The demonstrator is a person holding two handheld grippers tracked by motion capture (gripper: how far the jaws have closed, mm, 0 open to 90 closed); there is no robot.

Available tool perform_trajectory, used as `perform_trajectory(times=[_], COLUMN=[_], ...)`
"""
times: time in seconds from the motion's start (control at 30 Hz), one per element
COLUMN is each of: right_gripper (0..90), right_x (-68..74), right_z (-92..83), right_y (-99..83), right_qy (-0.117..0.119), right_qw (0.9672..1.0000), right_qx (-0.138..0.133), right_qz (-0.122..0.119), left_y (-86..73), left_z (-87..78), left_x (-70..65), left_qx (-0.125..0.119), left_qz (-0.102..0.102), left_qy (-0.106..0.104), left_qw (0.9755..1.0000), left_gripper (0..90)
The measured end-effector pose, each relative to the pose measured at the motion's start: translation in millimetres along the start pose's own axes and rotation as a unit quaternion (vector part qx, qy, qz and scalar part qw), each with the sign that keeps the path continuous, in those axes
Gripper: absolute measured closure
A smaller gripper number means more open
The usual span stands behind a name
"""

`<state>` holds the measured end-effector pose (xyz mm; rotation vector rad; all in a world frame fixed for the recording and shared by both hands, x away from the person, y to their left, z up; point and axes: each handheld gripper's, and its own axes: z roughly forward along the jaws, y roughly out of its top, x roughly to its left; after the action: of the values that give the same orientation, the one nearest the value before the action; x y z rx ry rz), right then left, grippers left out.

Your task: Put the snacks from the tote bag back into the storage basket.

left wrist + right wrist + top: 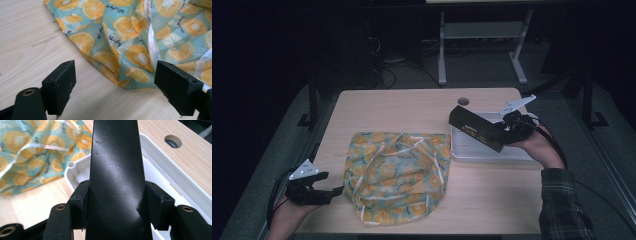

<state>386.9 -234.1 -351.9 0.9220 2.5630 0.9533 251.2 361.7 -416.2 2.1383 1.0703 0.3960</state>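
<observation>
A cloth bag (397, 172) printed with orange slices on pale blue, with white ribbon handles, lies crumpled on the wooden table (412, 107). My left gripper (334, 192) is at the bag's front left edge. In the left gripper view it (115, 80) stands open, and a fold of the bag (130, 37) reaches in between the jaws without touching either pad. My right gripper (502, 132) is shut on a long black box (474, 127). It holds the box tilted above a white tray (492, 155). In the right gripper view the box (116, 170) runs up between the pads of that gripper (116, 205).
The tray's rim (160, 170) lies right of the bag (30, 152), close to it. A round cable hole (463, 101) sits near the table's far edge. Beyond the table, on a dark floor, stand the legs of another desk (442, 55).
</observation>
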Motion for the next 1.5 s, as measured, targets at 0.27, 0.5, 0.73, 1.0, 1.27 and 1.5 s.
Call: perform_trajectory(times=[0.27,0.5,0.73,1.0,1.27,1.5], right_gripper=[42.0,42.0,42.0,41.9,41.8,41.6], right_x=[-15.9,-28.5,-33.4,-35.9,-36.3,-35.4], right_z=[1.1,7.8,22.0,29.6,35.4,38.8], right_y=[-13.6,-26.4,-36.1,-43.5,-49.5,-52.4], right_qy=[-0.014,-0.022,-0.017,-0.014,-0.013,-0.014], right_qw=[0.9998,0.9994,0.9989,0.9987,0.9984,0.9982], right_qx=[0.005,0.011,0.026,0.034,0.044,0.052], right_qz=[0.014,0.026,0.035,0.035,0.035,0.026], left_y=[-0.6,-0.7,-0.8,-0.5,-0.9,-1.2], left_z=[0.3,1.4,1.5,1.6,1.9,1.9], left_x=[0.9,0.6,1.6,1.1,1.5,1.7], left_qx=[0.001,0.000,0.004,0.005,0.008,0.008], left_qz=[-0.003,-0.003,0.000,-0.001,-0.001,-0.003], left_qy=[0.002,0.001,0.001,0.001,0.002,0.003], left_qw=[1.0000,1.0000,1.0000,1.0000,1.0000,1.0000], left_gripper=[17.0,17.0,17.0,17.0,17.0,17.0])
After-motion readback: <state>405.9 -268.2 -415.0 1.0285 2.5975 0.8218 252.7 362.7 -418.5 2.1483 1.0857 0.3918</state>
